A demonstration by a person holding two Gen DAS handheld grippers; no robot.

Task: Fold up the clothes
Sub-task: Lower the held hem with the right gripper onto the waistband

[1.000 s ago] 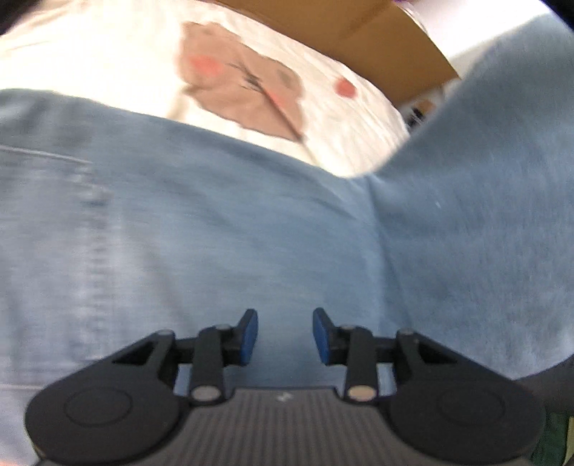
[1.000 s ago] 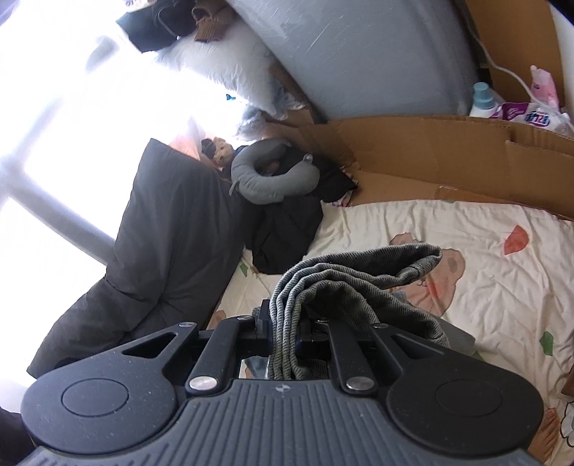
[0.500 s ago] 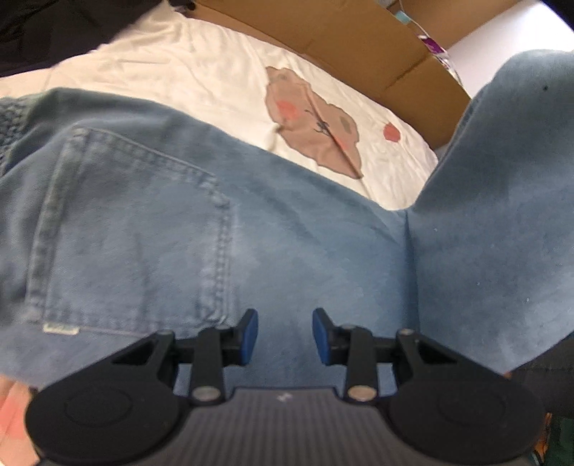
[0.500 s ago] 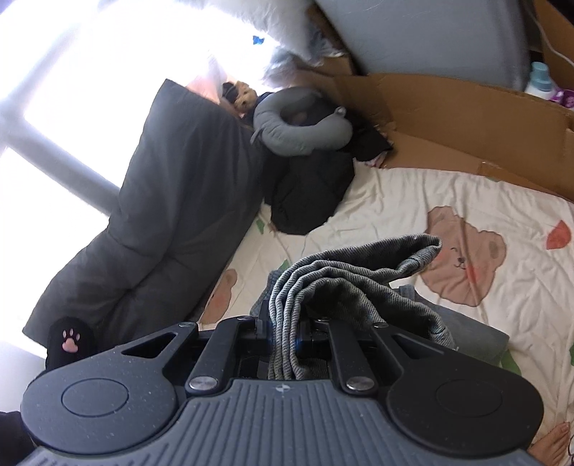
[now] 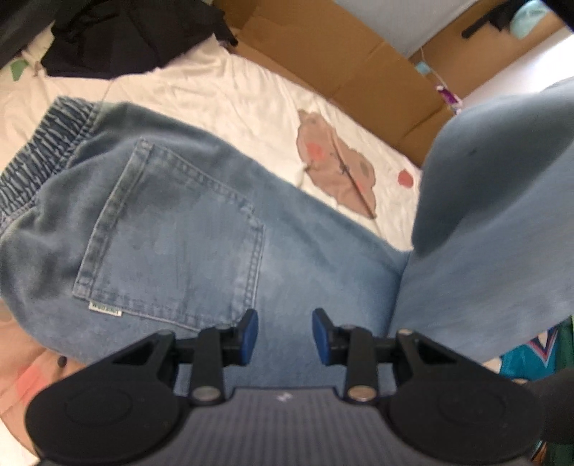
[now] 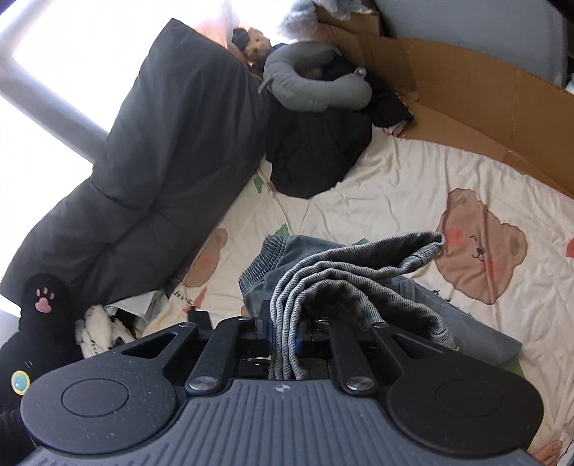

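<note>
Light blue jeans [image 5: 172, 229] lie flat on the bear-print bed sheet [image 5: 222, 96], back pocket up, elastic waistband [image 5: 43, 150] at the left. My left gripper [image 5: 284, 331] hovers over the seat of the jeans, open, with nothing between its blue pads. At the right one leg of the jeans [image 5: 495, 229] rises off the bed in a fold. In the right wrist view my right gripper [image 6: 285, 333] is shut on the bunched end of that jeans leg [image 6: 344, 272], above the waistband [image 6: 272, 251] on the sheet [image 6: 394, 186].
Flattened cardboard [image 6: 466, 82] lines the far edge of the bed. A dark grey duvet [image 6: 143, 161], a grey neck pillow [image 6: 315, 82] and black clothing [image 6: 315, 154] lie at the far left. A black garment [image 5: 125, 32] and a teal garment [image 5: 531, 355] show in the left wrist view.
The left gripper has drawn back and up, so the pocket and waistband came into view. The right gripper has come down toward the bed with the leg end still in it.
</note>
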